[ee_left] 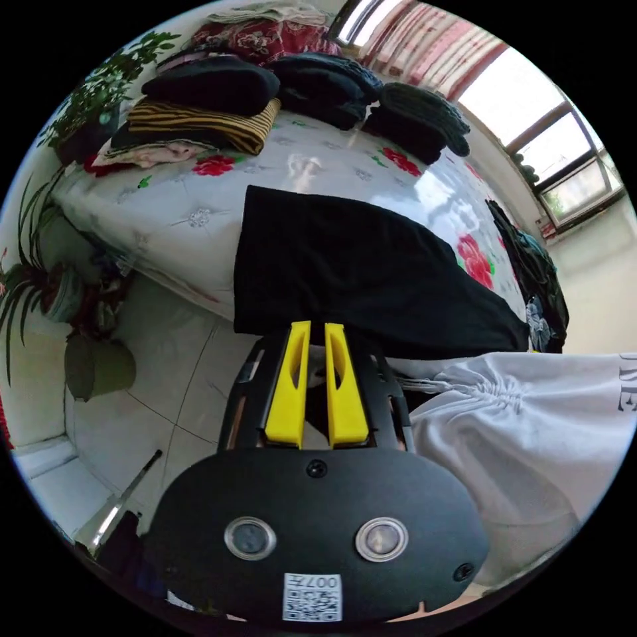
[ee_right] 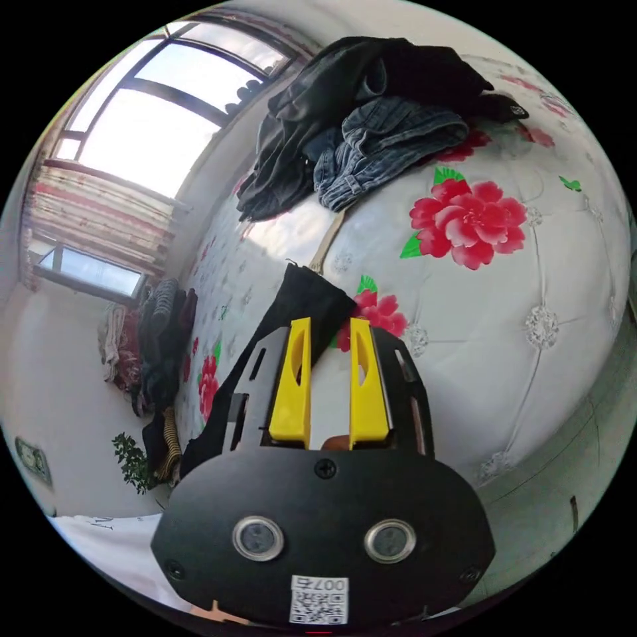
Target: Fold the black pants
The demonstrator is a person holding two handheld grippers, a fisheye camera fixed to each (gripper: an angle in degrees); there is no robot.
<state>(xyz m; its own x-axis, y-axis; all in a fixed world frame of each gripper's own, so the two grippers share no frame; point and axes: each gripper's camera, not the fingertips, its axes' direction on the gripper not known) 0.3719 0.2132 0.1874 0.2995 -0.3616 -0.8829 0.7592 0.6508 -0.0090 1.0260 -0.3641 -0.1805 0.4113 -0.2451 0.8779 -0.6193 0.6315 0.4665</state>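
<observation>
Black pants (ee_left: 358, 272) lie spread flat on a bed (ee_left: 199, 212) with a white, red-flowered cover, one edge hanging over the bed's side toward the tiled floor (ee_left: 166, 398). In the left gripper view, the left gripper (ee_left: 317, 332) sits at that hanging edge; its yellow fingers (ee_left: 292, 385) stand nearly together with a narrow gap, and whether cloth lies between them cannot be told. In the right gripper view, the right gripper (ee_right: 330, 328) hovers over the bed just beside a narrow end of the pants (ee_right: 302, 298); its fingers (ee_right: 368, 385) are moderately apart, with bare cover showing between them. A person's white garment (ee_left: 531, 424) lies beside the left gripper. Folded stacks of clothes (ee_left: 219, 106) sit at the far side of the bed in the left gripper view; a heap of dark clothes and jeans (ee_right: 371, 126) rests near the window (ee_right: 152, 113) in the right gripper view. Potted plants (ee_left: 99, 99) stand beside the bed.
</observation>
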